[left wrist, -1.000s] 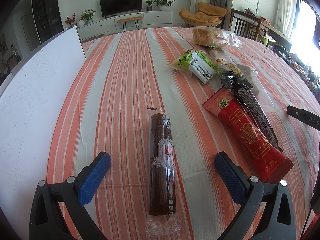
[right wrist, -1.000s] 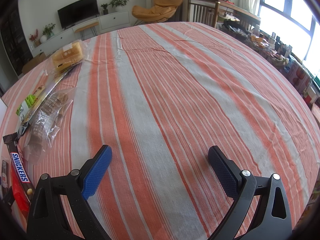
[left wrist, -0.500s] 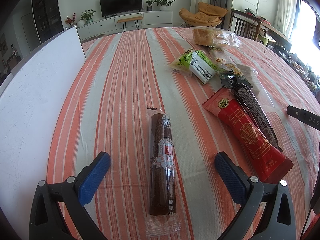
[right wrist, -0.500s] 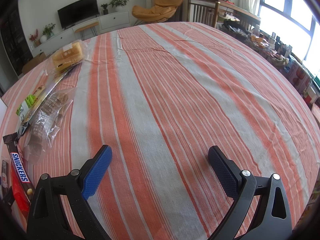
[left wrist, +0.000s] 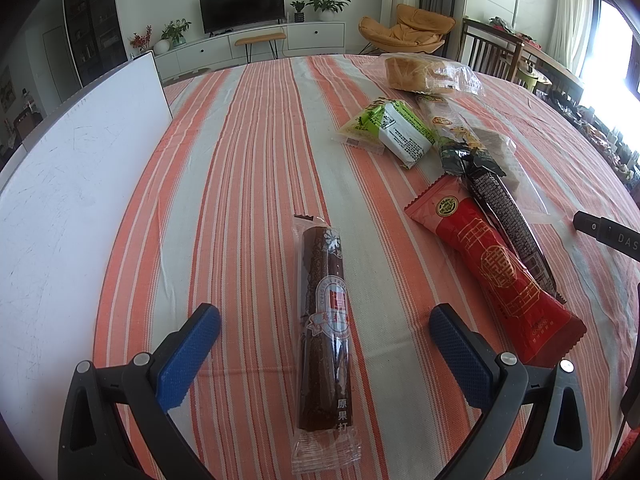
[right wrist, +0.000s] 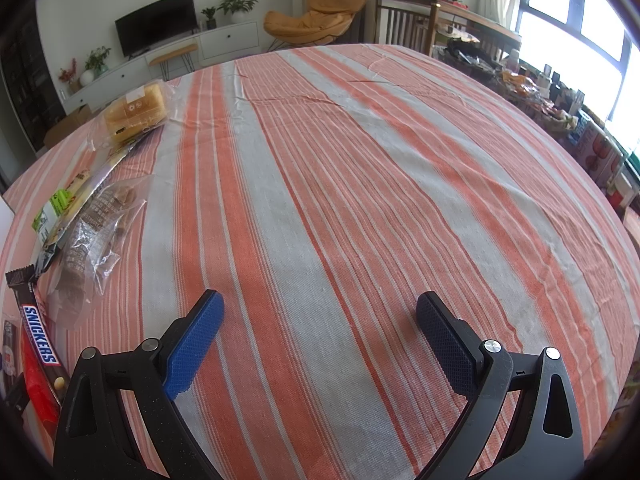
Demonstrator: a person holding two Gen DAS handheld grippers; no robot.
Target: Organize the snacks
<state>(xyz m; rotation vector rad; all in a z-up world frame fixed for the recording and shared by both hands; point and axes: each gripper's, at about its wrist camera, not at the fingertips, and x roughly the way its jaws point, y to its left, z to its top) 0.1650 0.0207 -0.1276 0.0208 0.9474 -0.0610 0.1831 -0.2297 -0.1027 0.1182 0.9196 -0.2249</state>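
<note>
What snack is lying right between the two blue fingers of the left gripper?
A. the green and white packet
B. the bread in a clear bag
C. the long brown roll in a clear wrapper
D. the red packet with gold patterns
C: in the left wrist view the long brown roll in a clear wrapper lies on the striped tablecloth between the open left gripper fingers, untouched; the other snacks sit further right.

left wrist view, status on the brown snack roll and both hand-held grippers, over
Left hand-held gripper open, straddling the brown snack roll, not gripping. Right hand-held gripper open over bare striped cloth. Nothing in the way.
</note>
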